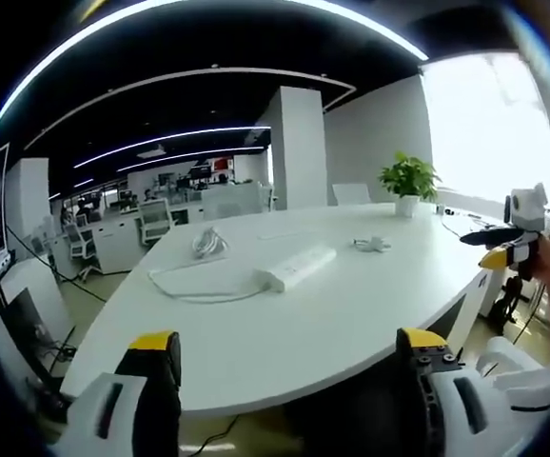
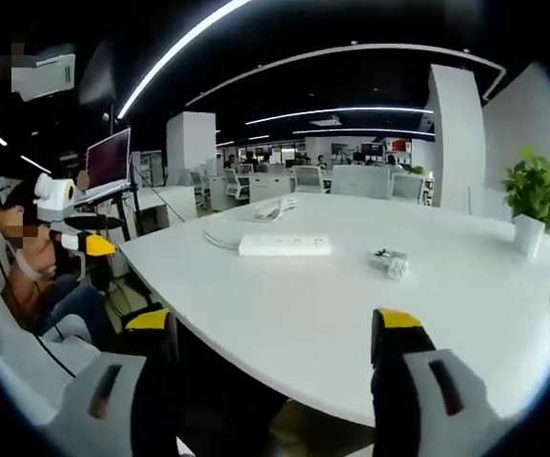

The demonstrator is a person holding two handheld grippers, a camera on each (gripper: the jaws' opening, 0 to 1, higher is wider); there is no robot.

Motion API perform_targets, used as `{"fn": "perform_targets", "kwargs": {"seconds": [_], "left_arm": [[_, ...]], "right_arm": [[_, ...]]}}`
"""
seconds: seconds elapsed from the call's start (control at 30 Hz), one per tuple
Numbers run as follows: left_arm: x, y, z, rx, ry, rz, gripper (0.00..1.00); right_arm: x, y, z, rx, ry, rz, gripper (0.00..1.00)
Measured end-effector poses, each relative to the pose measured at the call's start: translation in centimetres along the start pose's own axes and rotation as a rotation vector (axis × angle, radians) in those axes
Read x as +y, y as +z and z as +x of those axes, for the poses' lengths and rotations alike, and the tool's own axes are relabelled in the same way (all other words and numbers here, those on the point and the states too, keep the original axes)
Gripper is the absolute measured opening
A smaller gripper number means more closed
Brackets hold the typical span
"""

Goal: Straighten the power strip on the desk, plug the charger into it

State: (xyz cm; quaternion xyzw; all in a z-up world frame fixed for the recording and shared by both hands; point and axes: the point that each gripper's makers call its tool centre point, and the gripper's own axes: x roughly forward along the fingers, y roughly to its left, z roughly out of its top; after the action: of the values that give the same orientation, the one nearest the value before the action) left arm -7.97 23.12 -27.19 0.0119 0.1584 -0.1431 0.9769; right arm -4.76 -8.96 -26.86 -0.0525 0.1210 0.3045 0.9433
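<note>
A white power strip (image 1: 297,267) lies at a slant on the white oval desk (image 1: 284,333), its white cord (image 1: 194,284) looping off to the left. The small white charger (image 1: 372,245) with its bundled lead rests to the strip's right. My left gripper (image 1: 286,341) is open at the desk's near edge, holding nothing. In the right gripper view the power strip (image 2: 284,246) lies mid-desk and the charger (image 2: 387,262) to its right. My right gripper (image 2: 271,322) is open and empty at the desk's edge (image 2: 256,352). Each gripper is well short of both things.
A potted plant (image 1: 408,181) stands at the desk's far end, and a coiled white cable (image 1: 208,243) lies behind the strip. The right gripper (image 1: 505,246) shows beyond the desk's right end. A person holds the left gripper (image 2: 85,240) beside a raised monitor (image 2: 108,160). Office chairs and desks fill the background.
</note>
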Motion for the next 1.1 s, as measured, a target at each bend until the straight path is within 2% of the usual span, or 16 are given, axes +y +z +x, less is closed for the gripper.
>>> {"fn": "perform_targets", "kwargs": {"seconds": [0.07,0.13,0.23,0.33,0.57,0.77,0.9,1.1], "left_arm": [[-0.3,0.3,-0.1,-0.021,-0.012,-0.003,0.96],[-0.4,0.1,-0.1,-0.007,-0.013,0.005,0.96],[-0.3,0.0,0.0,0.000,-0.009,0.009,0.96],[-0.1,0.2,0.4,0.009,-0.014,0.015,0.96],[0.2,1.5,1.3,0.029,0.005,0.105,0.96],[-0.4,1.8,2.0,0.028,-0.037,0.096,0.96],[-0.4,2.0,2.6,0.037,-0.046,0.113,0.95],[-0.2,2.5,4.0,0.049,-0.064,0.138,0.95]], "right_arm": [[0.3,0.3,-0.2,-0.024,0.015,0.017,0.84],[0.4,0.3,-0.2,-0.028,0.015,0.019,0.84],[-0.1,-0.2,-0.2,0.002,-0.012,-0.012,0.82],[-0.1,-0.4,-0.2,0.009,-0.003,0.001,0.82],[0.0,-1.1,0.3,0.044,0.004,-0.014,0.82],[0.2,-1.3,0.6,0.053,0.014,-0.018,0.81],[-0.5,-2.5,0.6,0.131,-0.024,-0.127,0.76],[-0.2,-2.0,0.7,0.096,-0.005,-0.096,0.77]]}}
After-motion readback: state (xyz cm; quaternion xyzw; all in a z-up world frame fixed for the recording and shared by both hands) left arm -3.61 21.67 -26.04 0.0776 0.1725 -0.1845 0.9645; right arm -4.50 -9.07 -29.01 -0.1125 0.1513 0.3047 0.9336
